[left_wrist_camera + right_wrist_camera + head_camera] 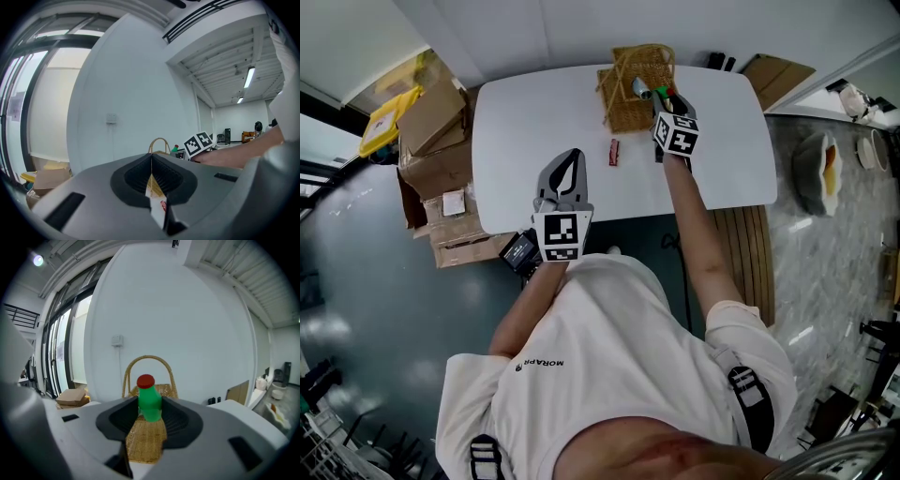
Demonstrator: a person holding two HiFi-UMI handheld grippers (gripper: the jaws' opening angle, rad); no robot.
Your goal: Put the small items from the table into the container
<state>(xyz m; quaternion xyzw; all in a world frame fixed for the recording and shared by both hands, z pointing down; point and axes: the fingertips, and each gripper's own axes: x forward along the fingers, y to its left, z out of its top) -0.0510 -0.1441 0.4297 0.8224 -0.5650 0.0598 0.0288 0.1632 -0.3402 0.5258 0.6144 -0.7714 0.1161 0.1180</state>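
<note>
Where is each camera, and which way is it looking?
Head view: on the person's head, looking steeply down at the table and basket; shows their shirt, the left gripper and the right gripper.
Left gripper view: on the left gripper, looking along its shut jaws across the table; shows the person's right arm.
Right gripper view: on the right gripper, looking along jaws gripping a green bottle.
Shared: all three show the basket.

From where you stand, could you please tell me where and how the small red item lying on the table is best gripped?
Probably across its narrow middle, from above: the red item lies flat on the table with its long axis running away from the person, so jaws either side span the short width. The shut left gripper is nearest.
</note>
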